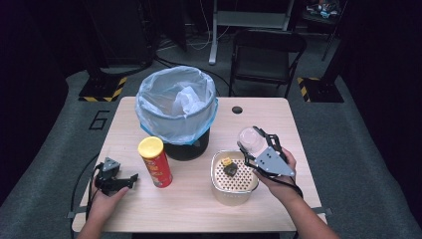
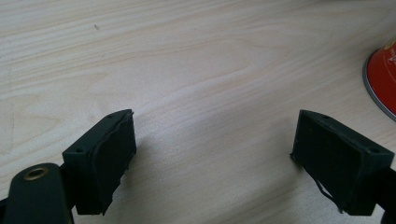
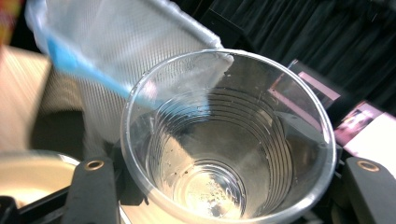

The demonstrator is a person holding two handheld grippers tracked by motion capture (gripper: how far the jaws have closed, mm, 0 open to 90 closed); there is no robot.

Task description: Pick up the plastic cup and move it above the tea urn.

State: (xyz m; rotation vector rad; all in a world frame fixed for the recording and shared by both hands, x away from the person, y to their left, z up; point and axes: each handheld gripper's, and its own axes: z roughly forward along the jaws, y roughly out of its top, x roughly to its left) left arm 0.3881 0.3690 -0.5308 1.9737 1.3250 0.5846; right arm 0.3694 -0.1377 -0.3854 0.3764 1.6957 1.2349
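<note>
My right gripper (image 1: 251,142) is shut on a clear plastic cup (image 1: 250,139), held on its side above the far right edge of a round perforated metal container (image 1: 226,191). In the right gripper view the cup (image 3: 224,140) opens toward the camera and looks empty, with small specks on its bottom. Two small pieces, one yellow and one dark, lie in the container. My left gripper (image 1: 130,180) rests open on the table near its front left, jaws wide apart (image 2: 215,158) over bare wood, just left of a red chip can (image 1: 155,162) with a yellow lid.
A black bin lined with a pale blue bag (image 1: 176,107) stands at the table's back middle, with crumpled white material inside. The wooden table (image 1: 278,119) has a round cable hole at the back. A folding chair (image 1: 266,55) stands behind it.
</note>
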